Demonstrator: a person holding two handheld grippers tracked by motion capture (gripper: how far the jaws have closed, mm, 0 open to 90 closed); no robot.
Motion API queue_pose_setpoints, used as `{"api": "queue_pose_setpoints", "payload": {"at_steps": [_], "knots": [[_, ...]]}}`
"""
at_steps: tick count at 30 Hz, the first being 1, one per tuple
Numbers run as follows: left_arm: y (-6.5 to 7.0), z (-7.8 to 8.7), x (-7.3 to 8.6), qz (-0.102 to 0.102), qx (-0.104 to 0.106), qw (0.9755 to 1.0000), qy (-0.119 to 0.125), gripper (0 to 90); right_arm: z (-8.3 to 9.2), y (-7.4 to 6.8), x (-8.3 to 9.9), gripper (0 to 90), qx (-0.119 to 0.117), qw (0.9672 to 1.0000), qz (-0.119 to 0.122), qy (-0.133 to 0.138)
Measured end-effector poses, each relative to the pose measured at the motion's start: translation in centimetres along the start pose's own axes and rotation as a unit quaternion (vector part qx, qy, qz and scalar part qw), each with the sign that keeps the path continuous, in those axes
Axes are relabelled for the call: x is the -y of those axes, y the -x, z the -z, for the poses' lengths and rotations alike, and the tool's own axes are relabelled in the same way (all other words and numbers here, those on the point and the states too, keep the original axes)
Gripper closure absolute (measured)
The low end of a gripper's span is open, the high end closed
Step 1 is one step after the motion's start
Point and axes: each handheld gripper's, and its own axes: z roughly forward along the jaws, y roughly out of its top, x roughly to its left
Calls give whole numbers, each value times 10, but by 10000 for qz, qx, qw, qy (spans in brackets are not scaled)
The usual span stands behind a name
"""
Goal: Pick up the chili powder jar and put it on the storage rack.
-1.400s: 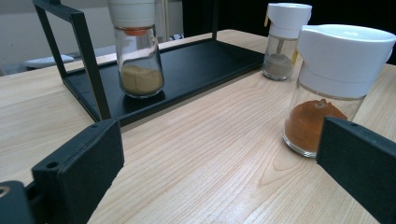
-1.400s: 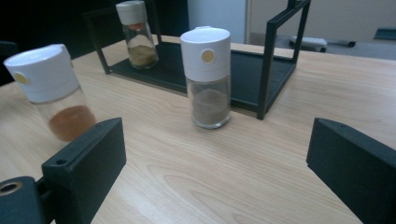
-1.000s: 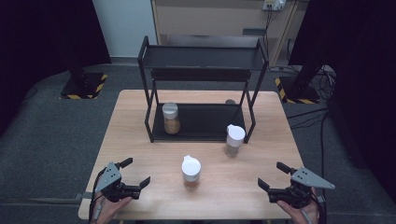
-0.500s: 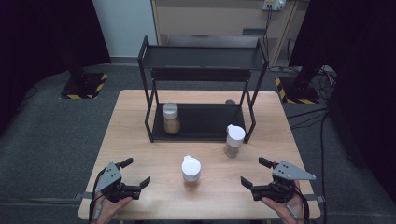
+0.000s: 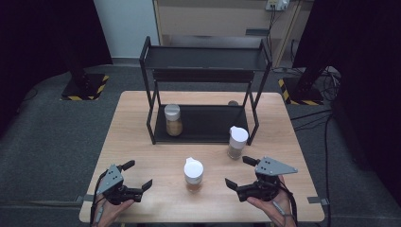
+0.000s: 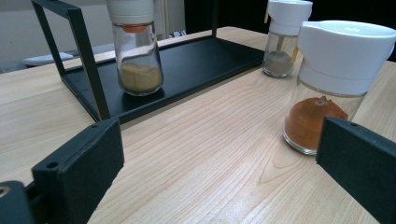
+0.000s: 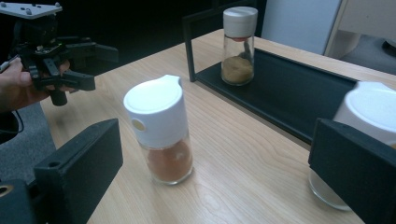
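Fingers of both the left gripper (image 5: 137,176) and right gripper (image 5: 240,172) spread apart, empty, flanking the orange-spice jar (image 5: 193,174).

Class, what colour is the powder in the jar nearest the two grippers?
Orange-brown, in the white-capped jar; the left gripper view shows it best.

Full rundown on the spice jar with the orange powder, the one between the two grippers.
The orange-powder jar is a small clear jar, glass by the look of it, with a tall white, plastic-looking cap that has a small raised lip on one side. Orange-brown powder fills roughly its lower third. The cap is on. It stands upright on the bare wooden table, in front of the black rack. Nothing touches it: the left gripper and right gripper, both open, flank it at a gap.
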Motion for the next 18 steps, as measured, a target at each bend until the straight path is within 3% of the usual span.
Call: {"api": "queue_pose_setpoints", "payload": {"at_steps": [18], "knots": [[0, 0, -1, -23, 2, 10000, -33, 0, -44, -15, -20, 37, -344, 9990, 115, -276]]}}
